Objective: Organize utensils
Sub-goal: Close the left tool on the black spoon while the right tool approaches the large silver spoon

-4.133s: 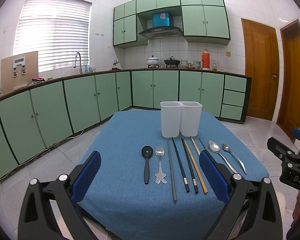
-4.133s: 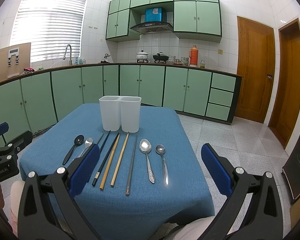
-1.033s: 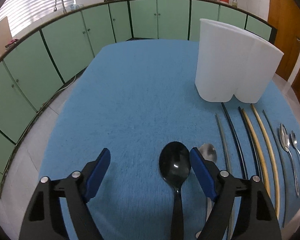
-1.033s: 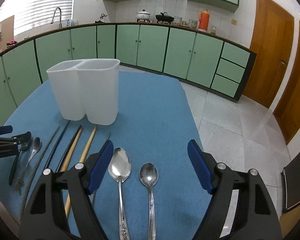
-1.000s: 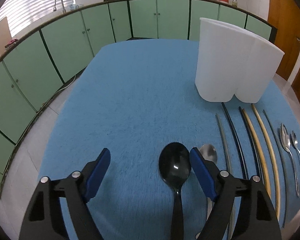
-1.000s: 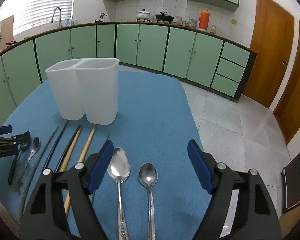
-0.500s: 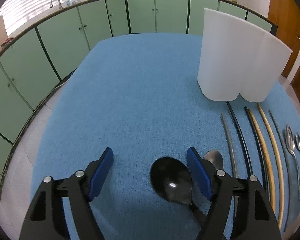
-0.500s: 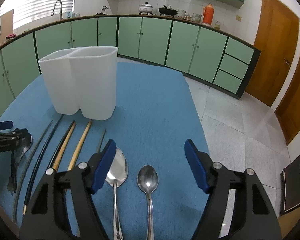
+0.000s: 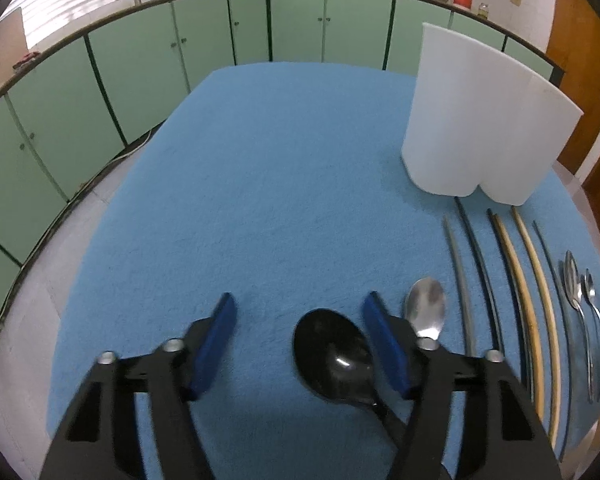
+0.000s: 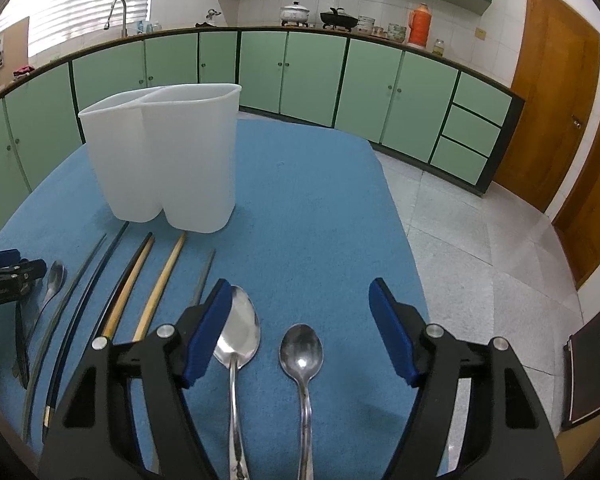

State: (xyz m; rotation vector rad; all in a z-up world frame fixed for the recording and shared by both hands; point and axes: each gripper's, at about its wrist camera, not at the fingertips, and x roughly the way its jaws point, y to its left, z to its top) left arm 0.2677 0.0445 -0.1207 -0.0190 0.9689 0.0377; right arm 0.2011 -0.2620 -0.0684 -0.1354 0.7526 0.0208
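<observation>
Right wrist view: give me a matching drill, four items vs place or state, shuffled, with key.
Items:
1. white two-compartment holder
2. small metal spoon
3. large metal spoon
4. orange thermos

Places/states:
A. lies bowl-up roughly midway between the right gripper's fingers
B. stands upright on the blue cloth, beyond the chopstick tips
C. on the far kitchen counter
D. lies close beside that gripper's blue finger pad on the picture's left

Pairs: 1-B, 2-A, 3-D, 4-C
</observation>
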